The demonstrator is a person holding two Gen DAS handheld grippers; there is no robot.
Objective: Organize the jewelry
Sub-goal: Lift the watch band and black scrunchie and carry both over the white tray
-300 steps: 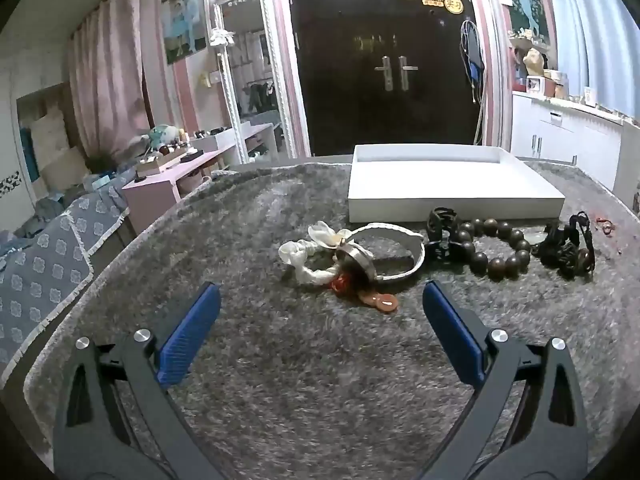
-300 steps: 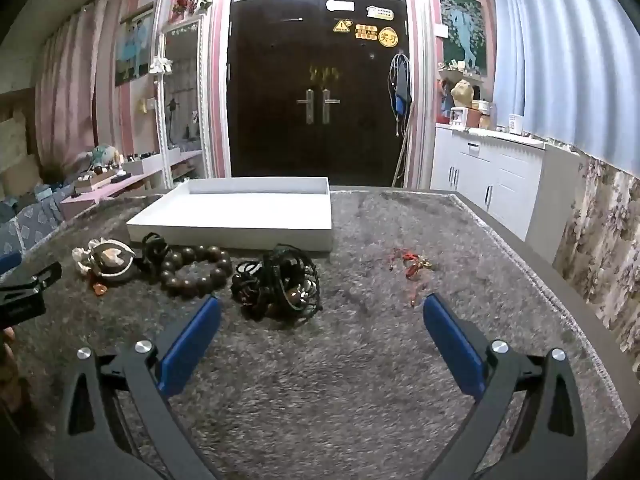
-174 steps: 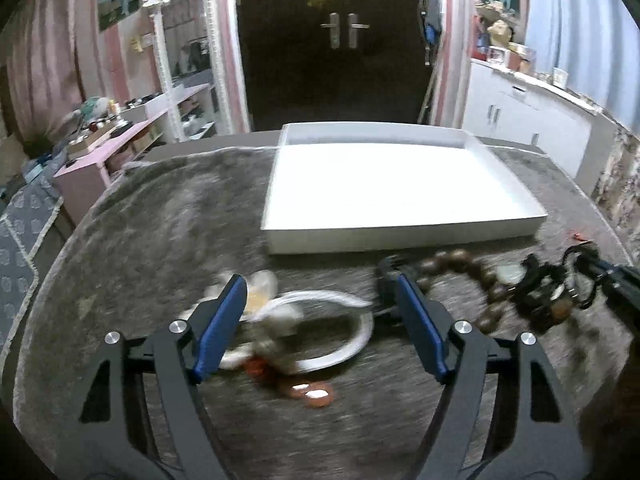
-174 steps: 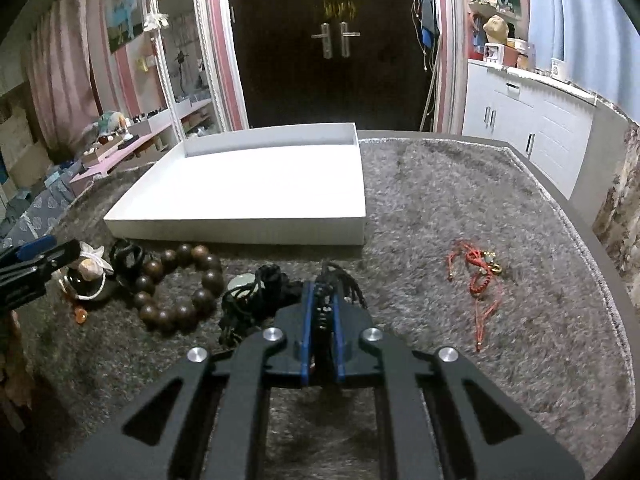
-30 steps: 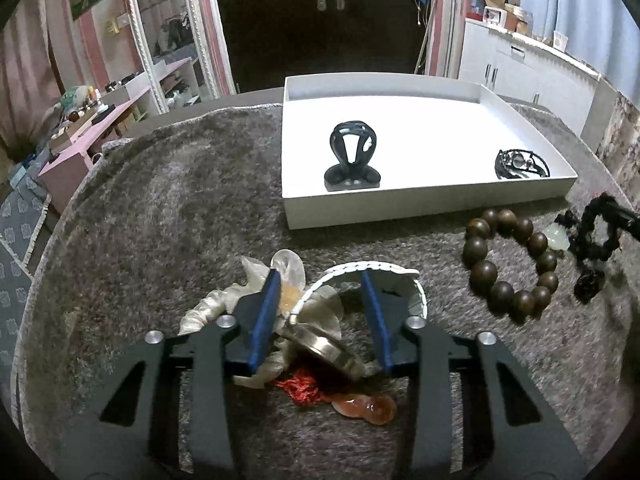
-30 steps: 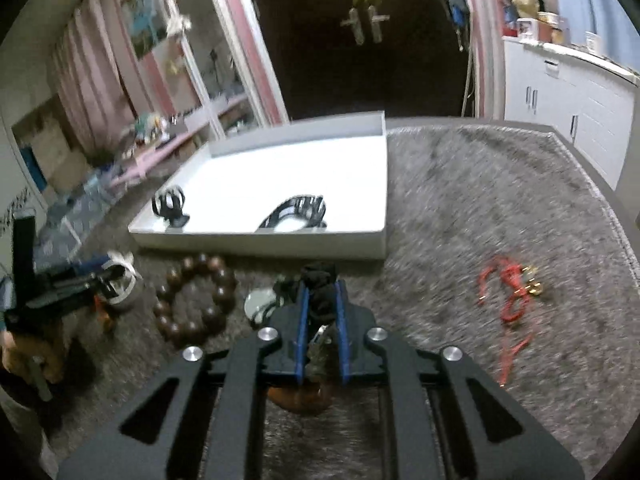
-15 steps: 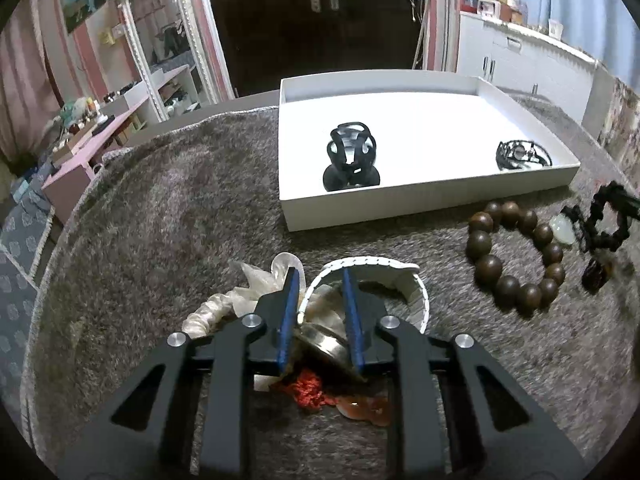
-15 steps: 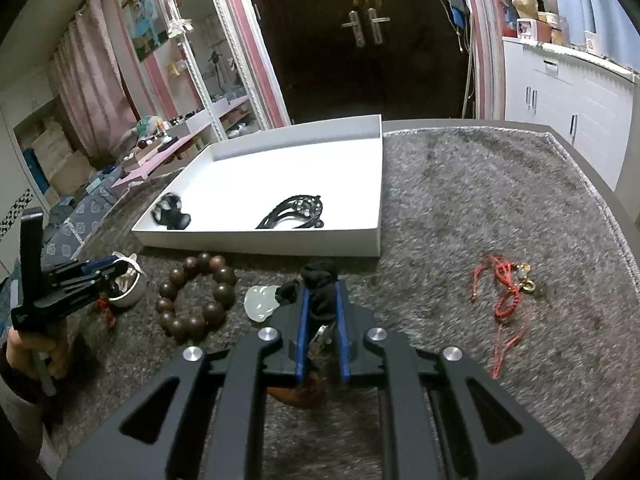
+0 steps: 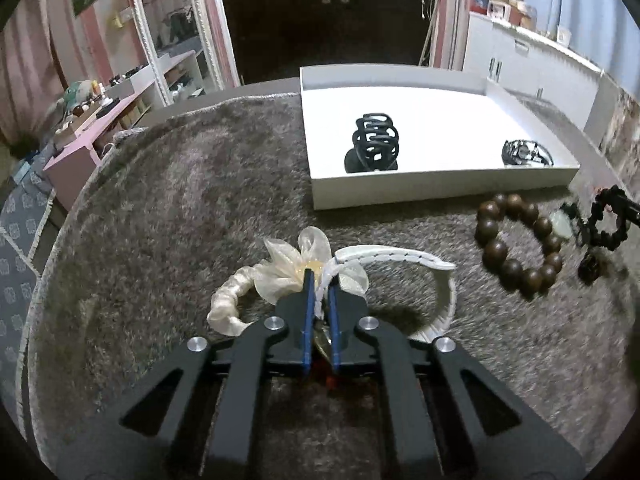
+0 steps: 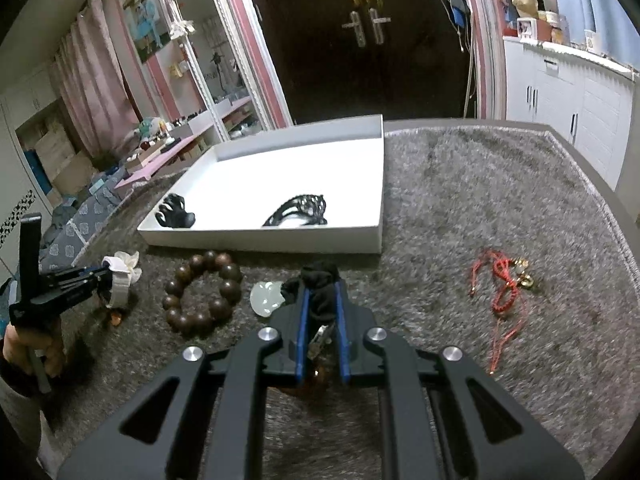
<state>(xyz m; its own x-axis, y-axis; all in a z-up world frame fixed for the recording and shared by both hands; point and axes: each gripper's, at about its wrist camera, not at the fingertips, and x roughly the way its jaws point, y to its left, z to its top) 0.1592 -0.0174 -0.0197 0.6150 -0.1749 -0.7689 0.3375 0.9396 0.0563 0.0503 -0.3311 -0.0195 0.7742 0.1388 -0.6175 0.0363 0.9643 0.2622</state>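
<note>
While the left gripper point(image 9: 319, 280) fingers are clamping the white headband point(image 9: 394, 258) and the right gripper point(image 10: 320, 286) fingers the black cord bracelet point(image 10: 320, 276), tangled neighbours at six o'clock are risking being dragged along.

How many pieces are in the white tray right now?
2. A black hair claw clip stands near the white tray front left corner; a black beaded piece lies toward its front right. Nothing else shows inside.

White tray point(image 9: 440, 190) holds black hair claw clip point(image 9: 374, 144) upright, black bracelet point(image 9: 526, 152) flat near right wall. In front on grey rug: cream bow scrunchie point(image 9: 280, 270), white headband point(image 9: 404, 258), brown bead bracelet point(image 9: 516, 248), black bead strand point(image 9: 600, 220), pale jade pendant point(image 10: 266, 298), red cord point(image 10: 504, 280) far right.
</note>
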